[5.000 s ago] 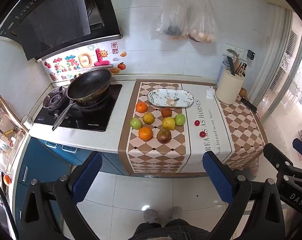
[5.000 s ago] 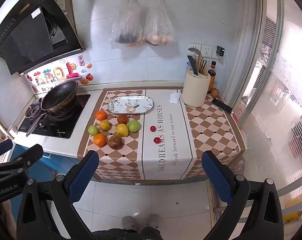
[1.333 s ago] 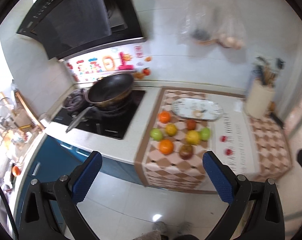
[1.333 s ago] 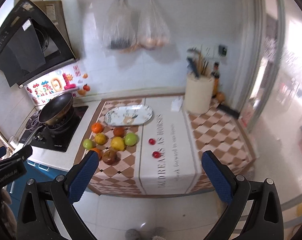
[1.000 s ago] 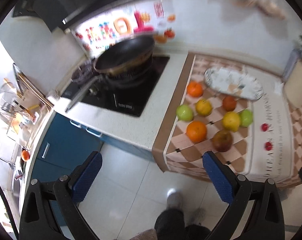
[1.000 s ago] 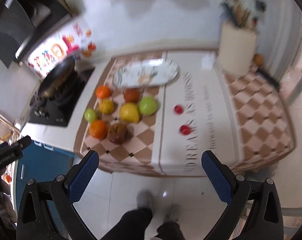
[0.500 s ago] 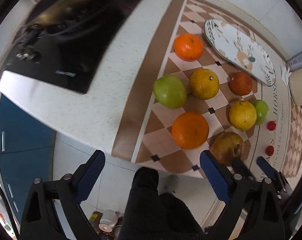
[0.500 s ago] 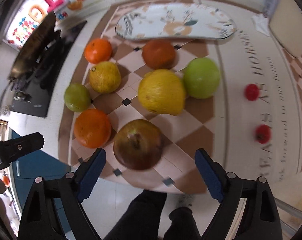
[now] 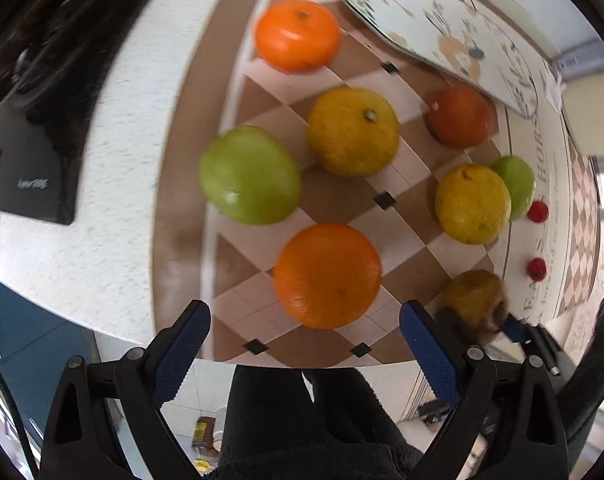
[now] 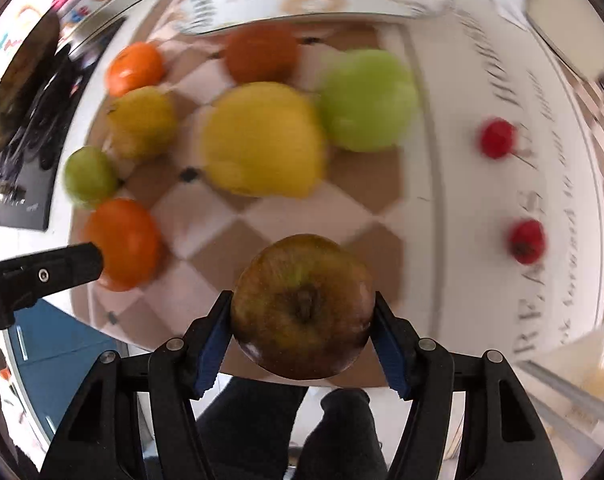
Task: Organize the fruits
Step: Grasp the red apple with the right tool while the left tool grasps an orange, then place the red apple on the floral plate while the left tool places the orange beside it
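Several fruits lie on a checkered cloth [image 9: 237,296]. My right gripper [image 10: 304,332] has its blue pads against both sides of a brown-green apple [image 10: 302,306] near the counter's front edge; the same apple shows in the left wrist view [image 9: 472,300]. My left gripper [image 9: 304,344] is open and empty, just in front of a big orange [image 9: 328,274]. Behind it lie a green apple [image 9: 249,176], a yellow-orange citrus [image 9: 354,132], another orange [image 9: 297,36], a dark red-orange fruit [image 9: 460,116], a yellow fruit [image 9: 472,204] and a second green apple [image 9: 516,184].
A patterned oval plate [image 9: 438,36] lies behind the fruits. Two small red fruits [image 10: 498,138] [image 10: 526,240] lie on the white strip of the cloth to the right. A black hob [image 9: 25,128] with a pan is at the left. The counter edge and floor are below.
Both grippers have moved down and in close to the fruits. The right gripper's jaws have narrowed around the brown-green apple. The left gripper stays open.
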`<move>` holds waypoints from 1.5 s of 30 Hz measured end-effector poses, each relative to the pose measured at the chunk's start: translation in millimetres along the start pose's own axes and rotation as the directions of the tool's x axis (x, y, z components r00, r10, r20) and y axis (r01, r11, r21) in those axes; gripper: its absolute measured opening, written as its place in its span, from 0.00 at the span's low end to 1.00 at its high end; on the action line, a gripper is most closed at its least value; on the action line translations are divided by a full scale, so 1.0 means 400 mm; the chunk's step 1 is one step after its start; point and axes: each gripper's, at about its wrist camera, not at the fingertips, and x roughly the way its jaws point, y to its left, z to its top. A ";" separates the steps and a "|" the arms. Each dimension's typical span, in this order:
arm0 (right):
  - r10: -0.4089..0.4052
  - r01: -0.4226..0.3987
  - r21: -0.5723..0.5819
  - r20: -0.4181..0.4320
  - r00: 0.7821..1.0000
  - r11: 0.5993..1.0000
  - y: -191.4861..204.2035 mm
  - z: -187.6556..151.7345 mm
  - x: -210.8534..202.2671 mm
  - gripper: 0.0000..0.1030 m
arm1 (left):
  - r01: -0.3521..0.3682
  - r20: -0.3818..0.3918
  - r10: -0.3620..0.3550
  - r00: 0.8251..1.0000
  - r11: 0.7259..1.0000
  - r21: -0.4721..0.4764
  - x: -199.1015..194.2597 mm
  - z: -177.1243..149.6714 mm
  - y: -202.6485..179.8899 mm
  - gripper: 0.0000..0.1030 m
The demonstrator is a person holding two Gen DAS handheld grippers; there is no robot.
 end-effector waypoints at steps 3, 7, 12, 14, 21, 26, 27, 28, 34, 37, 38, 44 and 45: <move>0.006 -0.006 0.027 -0.005 1.000 1.000 -0.036 0.000 -0.008 0.66 | -0.030 -0.010 0.031 0.999 0.998 0.059 0.029 0.007 -0.031 0.93; 0.005 -0.004 0.037 -0.005 1.000 0.999 -0.029 0.002 -0.012 0.67 | -0.084 0.017 0.083 0.996 0.984 0.159 0.055 0.016 -0.074 0.74; 0.018 -0.017 0.067 -0.022 1.000 0.998 -0.048 0.010 0.004 0.67 | -0.172 0.067 0.160 0.985 0.948 0.268 0.083 0.019 -0.123 0.63; 0.021 -0.019 0.078 -0.025 0.999 0.997 -0.053 0.011 0.019 0.67 | -0.179 0.059 0.169 0.984 0.941 0.288 0.097 0.020 -0.132 0.63; 0.007 -0.006 0.092 -0.012 1.000 0.996 -0.053 0.000 0.010 0.65 | -0.152 0.070 0.137 0.988 0.944 0.292 0.133 0.016 -0.149 0.61; 0.035 -0.035 0.099 0.005 0.999 0.994 -0.035 0.006 -0.005 0.65 | -0.127 0.096 0.102 0.990 0.946 0.297 0.109 0.015 -0.134 0.61; 0.044 -0.045 0.103 0.011 0.999 0.994 -0.037 0.006 -0.016 0.65 | -0.118 0.098 0.093 0.991 0.948 0.295 0.095 0.014 -0.132 0.61; 0.057 -0.059 0.107 0.018 0.998 0.993 -0.045 0.004 -0.031 0.65 | -0.099 0.099 0.073 0.992 0.951 0.292 0.080 0.015 -0.133 0.61; 0.142 -0.155 0.117 0.115 0.983 0.981 -0.083 0.033 -0.173 0.65 | -0.019 0.161 -0.028 0.987 0.958 0.285 -0.070 0.032 -0.157 0.61; 0.172 -0.191 0.095 0.180 0.969 0.977 -0.103 0.095 -0.247 0.65 | 0.019 0.205 -0.077 0.976 0.963 0.268 -0.171 0.084 -0.188 0.61; 0.176 -0.195 0.085 0.194 0.965 0.977 -0.105 0.120 -0.262 0.65 | 0.030 0.217 -0.089 0.972 0.965 0.262 -0.197 0.110 -0.197 0.61; 0.182 -0.189 0.013 0.219 0.958 0.982 -0.106 0.385 -0.258 0.65 | 0.002 0.267 -0.048 0.963 0.985 0.171 -0.235 0.361 -0.244 0.61; 0.173 -0.175 -0.007 0.215 0.961 0.984 -0.103 0.427 -0.247 0.65 | 0.003 0.253 -0.042 0.966 0.988 0.152 -0.222 0.412 -0.247 0.61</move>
